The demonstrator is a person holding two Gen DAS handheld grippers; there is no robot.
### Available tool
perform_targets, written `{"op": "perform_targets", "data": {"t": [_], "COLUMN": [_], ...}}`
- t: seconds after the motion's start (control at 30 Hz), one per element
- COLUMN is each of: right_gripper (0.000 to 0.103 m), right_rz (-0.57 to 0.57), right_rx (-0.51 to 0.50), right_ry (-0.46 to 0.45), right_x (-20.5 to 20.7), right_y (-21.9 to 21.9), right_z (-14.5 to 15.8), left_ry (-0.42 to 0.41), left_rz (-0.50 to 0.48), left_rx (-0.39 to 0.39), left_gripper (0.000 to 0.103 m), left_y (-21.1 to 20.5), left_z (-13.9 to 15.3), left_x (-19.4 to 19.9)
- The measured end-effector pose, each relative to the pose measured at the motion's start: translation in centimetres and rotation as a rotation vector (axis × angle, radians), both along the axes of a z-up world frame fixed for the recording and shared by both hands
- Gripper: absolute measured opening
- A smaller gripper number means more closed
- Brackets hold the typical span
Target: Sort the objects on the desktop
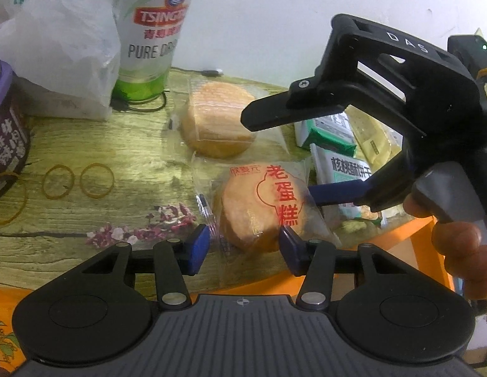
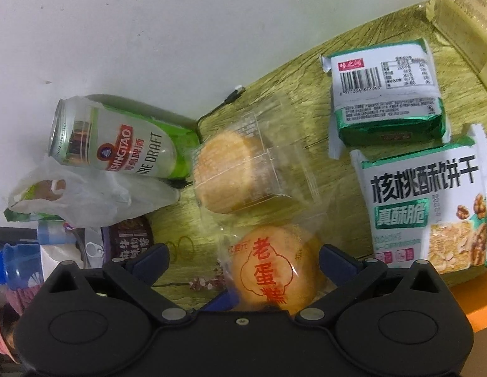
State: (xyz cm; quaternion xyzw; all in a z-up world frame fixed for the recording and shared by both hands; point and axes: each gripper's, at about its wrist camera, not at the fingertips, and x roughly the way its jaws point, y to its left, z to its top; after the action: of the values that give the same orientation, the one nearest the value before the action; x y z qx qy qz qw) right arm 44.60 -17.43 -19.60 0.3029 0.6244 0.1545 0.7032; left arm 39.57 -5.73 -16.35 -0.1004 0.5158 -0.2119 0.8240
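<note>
A round egg cake in a clear wrapper with red characters (image 1: 259, 210) (image 2: 271, 267) lies on the wood-patterned tabletop (image 1: 86, 144). My left gripper (image 1: 243, 248) is shut on it, its blue pads (image 1: 197, 248) pressing the wrapper at the near end from both sides. My right gripper (image 1: 276, 155) (image 2: 243, 264) hangs just above the same cake from the right, open wide, with the cake below and between its fingers (image 2: 152, 260). A person's fingers (image 1: 457, 245) hold its handle.
A second wrapped cake (image 1: 216, 122) (image 2: 230, 176) lies just beyond. A Tsingtao can (image 1: 149, 47) and a white plastic bag (image 1: 54, 47) stand at the back left, a purple cup (image 1: 4, 132) left. Biscuit packets (image 2: 425, 201) (image 2: 388, 94) lie to the right. Rubber bands (image 1: 97, 179) lie loose.
</note>
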Motion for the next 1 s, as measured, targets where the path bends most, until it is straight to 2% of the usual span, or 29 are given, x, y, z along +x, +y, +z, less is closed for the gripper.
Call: {"op": "perform_targets", "data": {"t": [0.37, 0.53, 0.67, 0.83, 1.0], "right_gripper": [0.103, 0.102, 0.101, 0.101, 0.101], "right_rz": [-0.003, -0.042, -0.053, -0.046, -0.063], "right_rx": [0.077, 0.087, 0.039, -0.083, -0.074], "right_ry": [-0.014, -0.02, -0.038, -0.098, -0.095], "right_x": [0.2, 0.3, 0.8, 1.9, 1.9], "right_y": [0.7, -0.4, -1.0, -1.0, -1.5], "right_z": [-0.6, -0.9, -1.0, -0.5, 0.0], "left_ry": [-0.021, -0.012, -0.013, -0.005, -0.018], "left_rz": [0.041, 0.049, 0.038, 0.035, 0.049], "left_rx": [0.022, 0.011, 0.018, 0.014, 0.007], "left_gripper": [0.05, 0.051, 0.051, 0.052, 0.052], "left_y": [1.5, 1.6, 1.4, 1.4, 1.9], "left_z": [0.6, 0.7, 0.6, 0.4, 0.9], "left_x": [0.0, 0.2, -0.1, -0.2, -0.1]}}
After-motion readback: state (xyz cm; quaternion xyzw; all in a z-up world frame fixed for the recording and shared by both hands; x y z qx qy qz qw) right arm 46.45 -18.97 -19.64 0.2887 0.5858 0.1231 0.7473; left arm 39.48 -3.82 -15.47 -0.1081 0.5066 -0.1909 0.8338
